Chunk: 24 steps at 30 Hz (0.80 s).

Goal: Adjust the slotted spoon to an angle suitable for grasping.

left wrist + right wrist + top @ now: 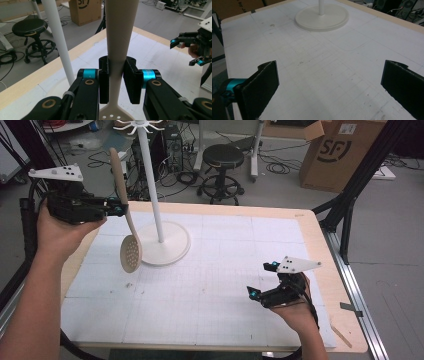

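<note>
A beige slotted spoon [123,215] hangs above the table's left side, handle up and perforated bowl [131,254] down. My left gripper [119,210] is shut on its handle [118,50], black pads pressing both sides. Just right of it stands a white rack with a tall pole [151,185], a round base [165,244] and hooks [139,126] at the top. My right gripper [263,279] rests low near the table's front right, open, with nothing between its pads [263,85]. The left gripper view shows the right gripper [186,51] far off.
A white gridded mat [210,285] covers the wooden table [320,245]. A small wooden stick [341,334] lies at the front right corner. Behind the table stand a black stool [222,170], a cardboard box [340,150] and loose cables on the floor.
</note>
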### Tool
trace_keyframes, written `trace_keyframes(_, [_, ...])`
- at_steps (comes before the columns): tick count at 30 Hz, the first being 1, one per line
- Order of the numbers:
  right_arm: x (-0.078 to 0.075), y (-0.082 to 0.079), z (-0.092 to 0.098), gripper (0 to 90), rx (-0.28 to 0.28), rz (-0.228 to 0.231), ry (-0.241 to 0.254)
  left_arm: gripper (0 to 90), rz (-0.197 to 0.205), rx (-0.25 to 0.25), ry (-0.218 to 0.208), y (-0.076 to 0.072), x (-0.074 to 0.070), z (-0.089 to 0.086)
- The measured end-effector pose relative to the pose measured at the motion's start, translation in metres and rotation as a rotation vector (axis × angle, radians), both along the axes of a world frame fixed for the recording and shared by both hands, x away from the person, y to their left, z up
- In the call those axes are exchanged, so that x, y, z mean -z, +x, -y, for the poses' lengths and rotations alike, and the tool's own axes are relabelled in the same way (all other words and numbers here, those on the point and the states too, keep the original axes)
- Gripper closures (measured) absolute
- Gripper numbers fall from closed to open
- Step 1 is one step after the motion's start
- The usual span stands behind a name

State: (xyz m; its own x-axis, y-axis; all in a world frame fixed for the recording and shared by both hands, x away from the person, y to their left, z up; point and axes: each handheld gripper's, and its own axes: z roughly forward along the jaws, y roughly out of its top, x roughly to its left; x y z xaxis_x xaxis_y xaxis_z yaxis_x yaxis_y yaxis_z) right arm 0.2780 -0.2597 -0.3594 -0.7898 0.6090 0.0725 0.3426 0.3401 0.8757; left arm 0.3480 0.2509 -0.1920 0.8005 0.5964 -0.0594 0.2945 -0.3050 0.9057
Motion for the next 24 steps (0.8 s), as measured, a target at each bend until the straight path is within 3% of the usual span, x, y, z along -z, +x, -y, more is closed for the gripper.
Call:
trace_keyframes(11, [-0.0008, 0.0014, -0.0023, 0.2, -0.002, -0.005, -0.006, 75.7, 0.006, 0.01, 0.018, 0.0008, -0.002, -0.0043])
trace_keyframes(24, [0.0004, -0.0003, -0.0015, 0.2, 0.007, -0.004, -0.015, 75.7, 0.015, 0.015, 0.01, -0.0027, -0.005, -0.0086])
